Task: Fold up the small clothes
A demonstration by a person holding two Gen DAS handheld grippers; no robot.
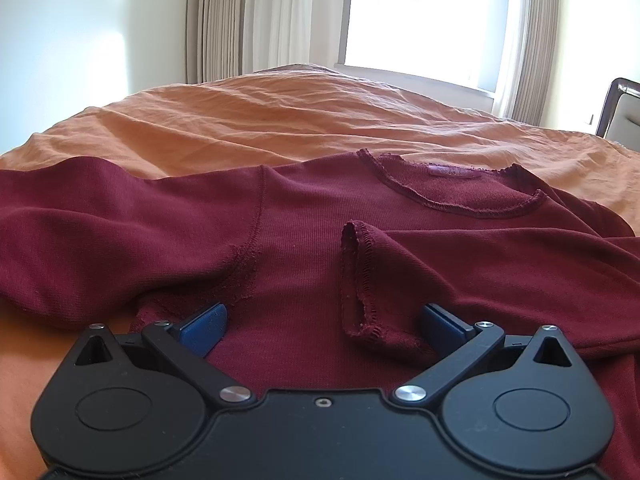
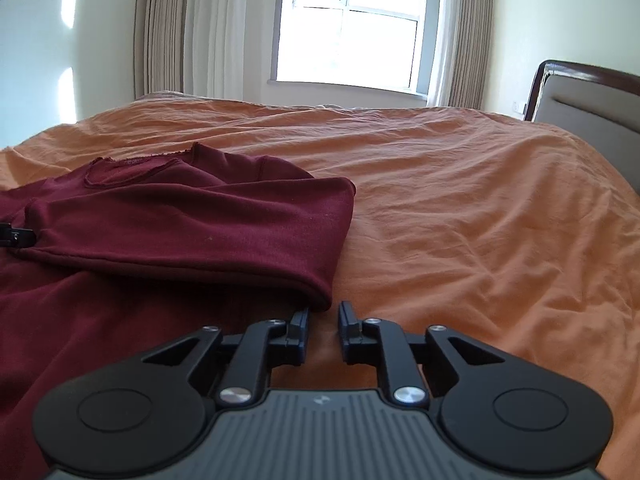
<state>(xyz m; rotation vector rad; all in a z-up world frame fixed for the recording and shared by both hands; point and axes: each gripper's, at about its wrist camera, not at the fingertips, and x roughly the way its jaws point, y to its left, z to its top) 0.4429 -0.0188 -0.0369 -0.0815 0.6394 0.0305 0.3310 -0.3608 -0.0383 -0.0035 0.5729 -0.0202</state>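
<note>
My maroon top [image 1: 304,216] lies spread on the orange bed cover [image 2: 460,208], toward its near left side, one sleeve [image 2: 192,232] already folded across the chest. It looks soft, light and limp — it will sag wherever I lift it. My left tongs [image 1: 322,322] stand wide over the fabric, gripping nothing; my right tongs [image 2: 323,322] are narrow and empty just beside the sleeve's fold. I'd pinch seams or hems — doubled cloth holds best.
</note>
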